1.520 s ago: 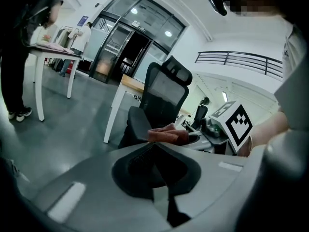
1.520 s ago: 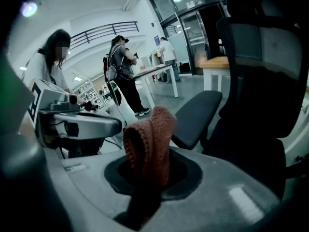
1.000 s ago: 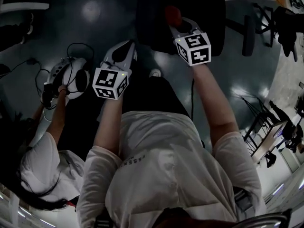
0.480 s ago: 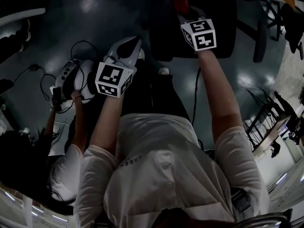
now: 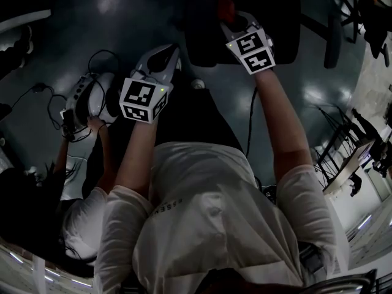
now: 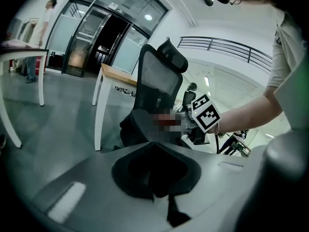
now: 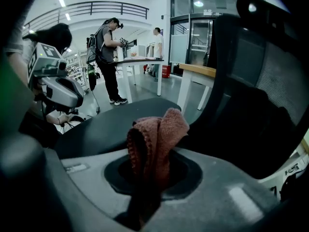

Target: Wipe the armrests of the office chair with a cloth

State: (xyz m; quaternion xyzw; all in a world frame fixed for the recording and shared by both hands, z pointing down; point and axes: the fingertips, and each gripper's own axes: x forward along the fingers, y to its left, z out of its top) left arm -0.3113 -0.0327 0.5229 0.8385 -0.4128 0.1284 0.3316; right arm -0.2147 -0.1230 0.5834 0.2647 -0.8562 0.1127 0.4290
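- Left gripper [image 5: 166, 57]: held low at the near left, above the floor [image 5: 110, 17]. Its tongs are pressed together with nothing between them; they point toward the chair from just beside its left edge.
- Second person's hand [image 5: 92, 122], far left of the head view: it is at a white device with dark cables [image 5: 92, 97] lying on the floor, well apart from the chair.
- Right gripper [image 5: 236, 24]: held farther out than the left one, over the near part of the office chair [image 5: 282, 23]. Its tongs are pinching a cloth.
- Cloth [image 7: 157, 134]: reddish-brown terry, bunched into a fold that stands up out of the right tongs. It is just over the chair's dark padded surface [image 7: 120, 122]; we cannot tell whether it touches.
- Office chair, further parts: black mesh backrest [image 6: 157, 88] with a headrest on top, rising beyond the cloth.
- Desk [image 6: 120, 76]: wooden top on white legs, behind the chair.
- Two people [image 7: 108, 57] standing at another desk [image 7: 140, 61], far across the room.
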